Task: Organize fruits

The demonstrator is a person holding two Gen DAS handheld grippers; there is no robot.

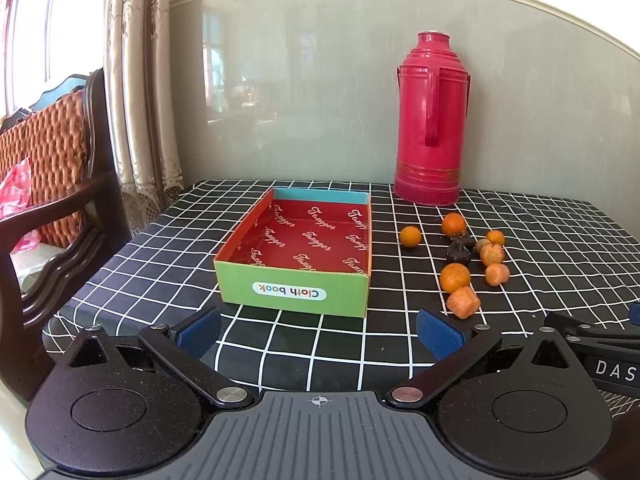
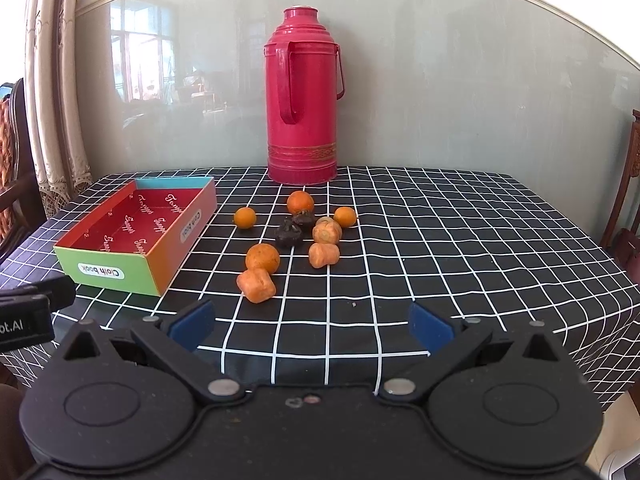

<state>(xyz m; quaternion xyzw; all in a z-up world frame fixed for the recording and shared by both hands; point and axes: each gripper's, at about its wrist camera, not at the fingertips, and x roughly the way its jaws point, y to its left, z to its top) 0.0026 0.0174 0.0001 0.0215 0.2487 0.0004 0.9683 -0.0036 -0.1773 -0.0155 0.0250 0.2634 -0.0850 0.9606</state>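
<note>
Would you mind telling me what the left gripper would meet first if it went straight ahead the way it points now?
Most likely the near green wall of the cardboard box, which sits just ahead of the left gripper and its open jaws; only bare tablecloth lies between, though depth is uncertain.

A: What kind of place are we looking at?
B: A home, living or dining room. Ahead of the claws a table [image 2: 460, 216] is wearing a black checked cloth, and a red thermos flask [image 2: 302, 96] is standing at its far edge against a glossy wall panel [image 2: 460, 80].
A: Anything else showing it?
B: Left of the left claw, a carved wooden chair [image 1: 68, 184] with an orange cushion is sitting by beige lace curtains [image 1: 138, 80]. The panel is reflecting windows and furniture.
</note>
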